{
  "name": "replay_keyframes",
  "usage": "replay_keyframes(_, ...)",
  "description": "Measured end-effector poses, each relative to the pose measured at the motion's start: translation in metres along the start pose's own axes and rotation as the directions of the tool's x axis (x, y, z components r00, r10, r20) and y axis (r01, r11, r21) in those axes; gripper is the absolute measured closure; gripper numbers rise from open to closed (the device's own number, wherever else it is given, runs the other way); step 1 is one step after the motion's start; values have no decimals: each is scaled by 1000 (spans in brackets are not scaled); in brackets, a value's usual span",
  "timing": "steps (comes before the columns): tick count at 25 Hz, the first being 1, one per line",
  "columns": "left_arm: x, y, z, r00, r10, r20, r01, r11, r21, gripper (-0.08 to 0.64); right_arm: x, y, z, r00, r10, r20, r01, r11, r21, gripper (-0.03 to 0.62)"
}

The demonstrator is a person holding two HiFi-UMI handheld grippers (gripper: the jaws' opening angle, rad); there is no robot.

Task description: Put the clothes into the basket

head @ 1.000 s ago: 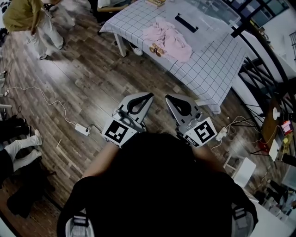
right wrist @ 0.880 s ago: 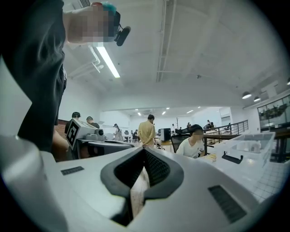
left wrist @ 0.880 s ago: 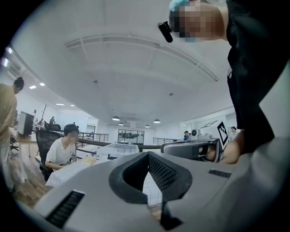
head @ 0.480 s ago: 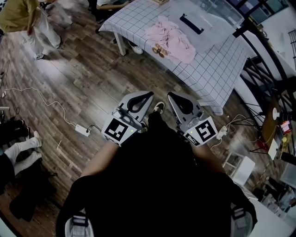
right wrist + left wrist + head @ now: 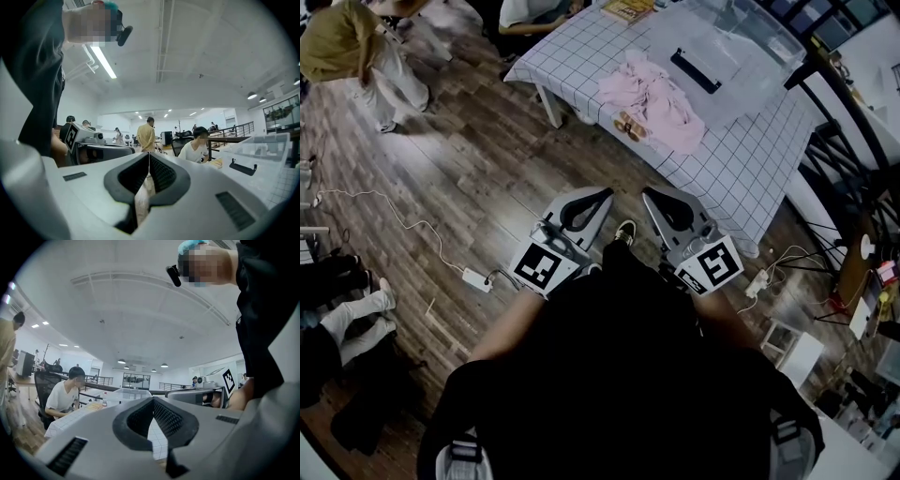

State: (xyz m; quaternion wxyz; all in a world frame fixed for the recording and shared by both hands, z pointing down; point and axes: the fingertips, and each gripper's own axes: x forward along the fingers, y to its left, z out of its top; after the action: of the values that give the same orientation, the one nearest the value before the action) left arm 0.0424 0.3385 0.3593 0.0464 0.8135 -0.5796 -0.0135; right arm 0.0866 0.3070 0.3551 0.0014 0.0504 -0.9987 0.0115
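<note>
Left hand-held gripper (image 5: 602, 194) and right hand-held gripper (image 5: 649, 195) are pointing level, side by side above the wooden floor (image 5: 478, 169). Each is keeping its jaws pressed together with nothing between them. Ahead, the pink clothes (image 5: 654, 89) are lying crumpled on the surface (image 5: 741, 159), which is wearing a grid-patterned cloth. The clear basket (image 5: 741, 56) with a black handle is standing just behind the clothes. A person in a tan top (image 5: 337, 42) is standing far left.

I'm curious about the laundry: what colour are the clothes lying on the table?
The clothes are pale pink; the head view shows them best.
</note>
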Motion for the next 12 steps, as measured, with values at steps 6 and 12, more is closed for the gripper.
replay_keyframes(6,49,34,8,1000,-12,-9,12,1000,2,557,22,-52,3,1000,-12,-11,12,1000,-2,574)
replay_keyframes(12,100,55,14,999,-32,-17,32,999,8,557,32,-104,6,1000,-24,-13,24,1000,-15,574)
